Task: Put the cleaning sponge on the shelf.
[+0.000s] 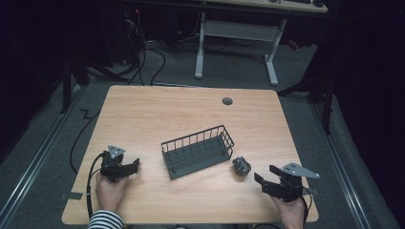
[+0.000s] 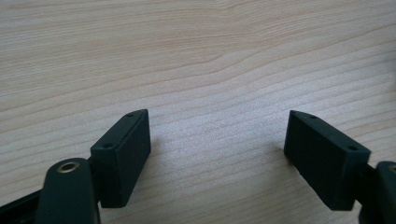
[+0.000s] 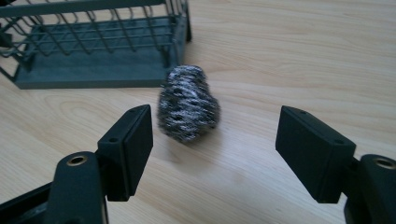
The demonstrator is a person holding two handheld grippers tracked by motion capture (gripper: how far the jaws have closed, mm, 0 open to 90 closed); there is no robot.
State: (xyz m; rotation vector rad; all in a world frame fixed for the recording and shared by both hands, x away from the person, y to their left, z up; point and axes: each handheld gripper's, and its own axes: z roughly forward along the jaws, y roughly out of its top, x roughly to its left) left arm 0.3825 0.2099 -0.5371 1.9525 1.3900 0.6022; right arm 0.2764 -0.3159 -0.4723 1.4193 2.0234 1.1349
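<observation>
We begin from a start position: nothing is gripped yet. Our right gripper (image 1: 268,177) rests at the near right of the pale wood-grain table (image 1: 143,109), its jaws spread wide apart and aimed at the dark, silver-flecked ball of steel wool (image 1: 241,165). In the right gripper view the steel wool (image 3: 188,102) lies on the table just beyond the jaw tips, roughly centred between them, not touching either.

The steel wool sits just to the right of the dark grey wire basket (image 1: 198,151), near its right end and apart from it. The basket stands at the middle of the table and appears empty.

Our left gripper (image 1: 129,167) rests at the near left, well apart from the basket. Its jaws are also spread open, with bare table (image 2: 196,70) between them.

Judged from this layout, the work is to place the steel wool in the basket, and none of it is done. What is left:

1. Advance the right gripper around the steel wool.
2. Close on it.
3. Lift and carry it left over the basket rim.
4. Release.
</observation>
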